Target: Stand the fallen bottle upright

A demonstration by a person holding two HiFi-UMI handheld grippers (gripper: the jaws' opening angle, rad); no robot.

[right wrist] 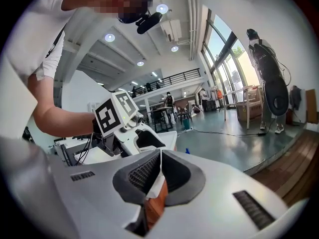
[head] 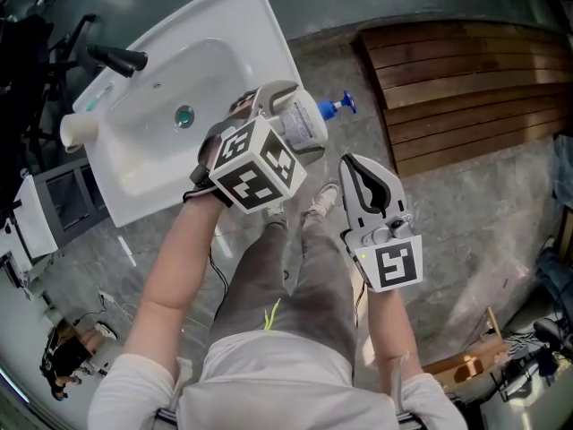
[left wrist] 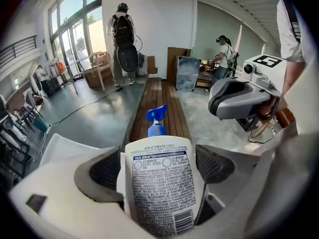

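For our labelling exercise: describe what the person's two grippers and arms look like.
The left gripper and right gripper are pale grey moulded shells whose fingers have dark ribbed pads. Each carries a white cube of black square markers. The person wears short white sleeves. A thin dark cable runs beside the left forearm.

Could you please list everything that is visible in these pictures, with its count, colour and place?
sink: one, white, upper left of the head view
faucet: one, black, at the sink's left end
bottle: one, white with a blue pump, at the sink's right edge
wooden platform: one, brown, upper right
floor: grey
people: two, far back in the left gripper view
trousers: grey, the person's own legs
left gripper: white, jaws apart around the bottle
right gripper: white, jaws together, empty, right of the left one
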